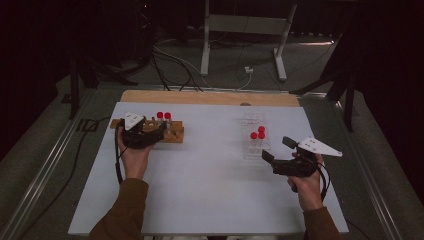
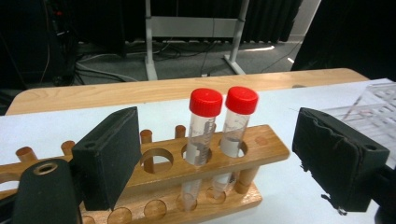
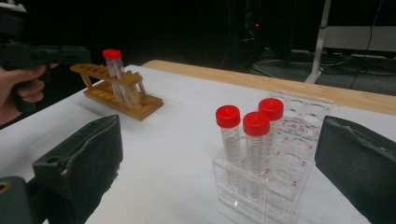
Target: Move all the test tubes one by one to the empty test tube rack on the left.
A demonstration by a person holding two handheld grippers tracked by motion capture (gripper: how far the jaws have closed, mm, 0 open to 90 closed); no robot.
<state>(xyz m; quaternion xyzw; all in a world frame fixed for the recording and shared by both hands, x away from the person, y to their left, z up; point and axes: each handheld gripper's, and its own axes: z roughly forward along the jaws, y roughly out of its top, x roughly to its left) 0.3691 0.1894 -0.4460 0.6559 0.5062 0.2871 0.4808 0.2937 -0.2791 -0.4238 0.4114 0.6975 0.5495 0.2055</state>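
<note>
While the left tool stands with jaws apart, two red-capped tubes sit upright in the wooden rack just ahead; the right tool, also apart, faces the clear rack.

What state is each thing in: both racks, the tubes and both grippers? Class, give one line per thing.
Wooden rack: upright, holds two tubes.
Two capped tubes: upright, side by side.
Clear rack: upright, holds three tubes.
Three capped tubes: upright.
Left gripper: open, holds nothing.
Right gripper: open, holds nothing.

Smooth wooden rack, clear plastic tubes, glossy red caps, clear plastic rack.
</note>
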